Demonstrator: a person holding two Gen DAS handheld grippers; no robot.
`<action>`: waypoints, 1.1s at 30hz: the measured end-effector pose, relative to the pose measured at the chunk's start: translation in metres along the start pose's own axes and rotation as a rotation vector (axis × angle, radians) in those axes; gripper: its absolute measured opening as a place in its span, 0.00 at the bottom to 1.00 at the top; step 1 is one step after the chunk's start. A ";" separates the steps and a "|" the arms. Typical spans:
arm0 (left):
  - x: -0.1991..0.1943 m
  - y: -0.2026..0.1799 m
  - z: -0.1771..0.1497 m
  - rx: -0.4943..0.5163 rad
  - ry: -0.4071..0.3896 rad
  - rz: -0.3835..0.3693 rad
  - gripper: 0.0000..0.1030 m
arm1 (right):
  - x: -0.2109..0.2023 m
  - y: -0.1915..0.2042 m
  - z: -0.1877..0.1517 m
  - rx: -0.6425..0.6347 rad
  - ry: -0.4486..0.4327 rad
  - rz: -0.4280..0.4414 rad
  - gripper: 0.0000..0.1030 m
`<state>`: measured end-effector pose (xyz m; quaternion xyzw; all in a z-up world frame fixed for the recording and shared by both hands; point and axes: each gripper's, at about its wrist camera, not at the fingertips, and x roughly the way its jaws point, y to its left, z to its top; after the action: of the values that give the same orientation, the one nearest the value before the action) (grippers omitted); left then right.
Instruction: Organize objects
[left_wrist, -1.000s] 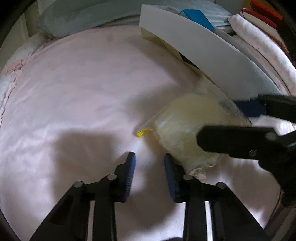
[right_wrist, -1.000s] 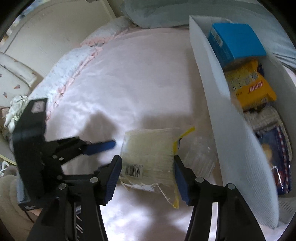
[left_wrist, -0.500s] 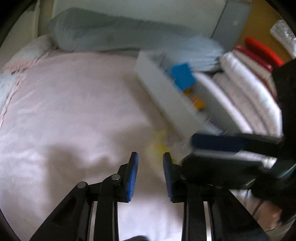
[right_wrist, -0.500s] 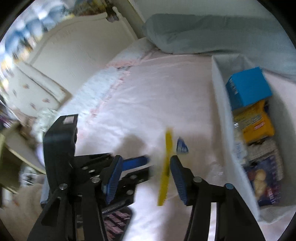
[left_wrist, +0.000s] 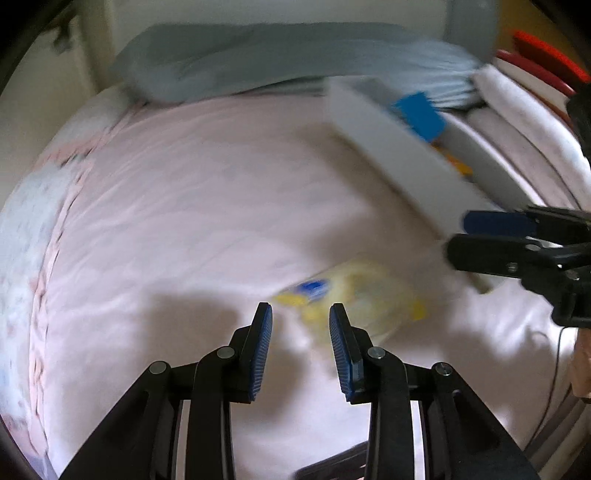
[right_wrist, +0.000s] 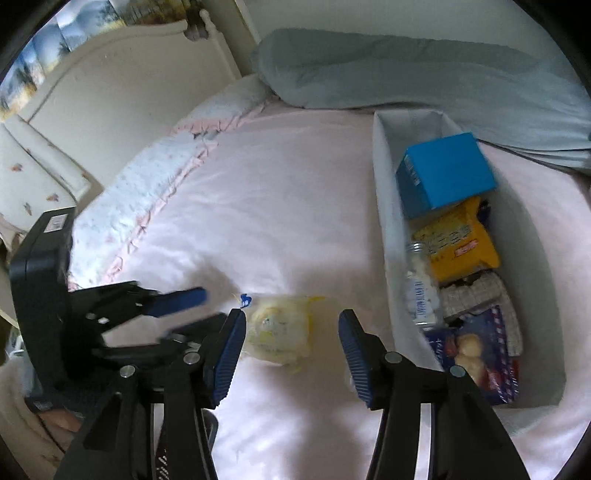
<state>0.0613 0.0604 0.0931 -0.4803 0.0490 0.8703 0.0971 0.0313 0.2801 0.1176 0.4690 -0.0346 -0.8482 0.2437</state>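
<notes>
Both grippers have risen off the pink bedspread since the earlier frames, and the yellowish plastic bag has left the right gripper. Right jaws stand apart with nothing between the pads; the bag lies below them on the bedspread, beside the white bin's long wall. Left gripper jaws, just opening, are narrowly apart and empty. Both point steeply downward. Bag is blurred and crumpled; its long axis cannot be told.
</notes>
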 end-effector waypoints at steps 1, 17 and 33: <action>0.000 0.011 -0.003 -0.024 0.000 0.016 0.31 | 0.005 0.000 -0.001 -0.003 0.007 0.004 0.49; 0.032 0.048 -0.013 -0.193 0.026 0.090 0.31 | 0.130 0.032 -0.012 -0.001 0.267 -0.065 0.87; 0.038 0.052 -0.010 -0.209 0.048 0.070 0.31 | 0.116 0.011 -0.014 0.084 0.186 0.041 0.59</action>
<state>0.0382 0.0121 0.0556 -0.5064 -0.0228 0.8619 0.0149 -0.0039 0.2214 0.0229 0.5548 -0.0571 -0.7935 0.2434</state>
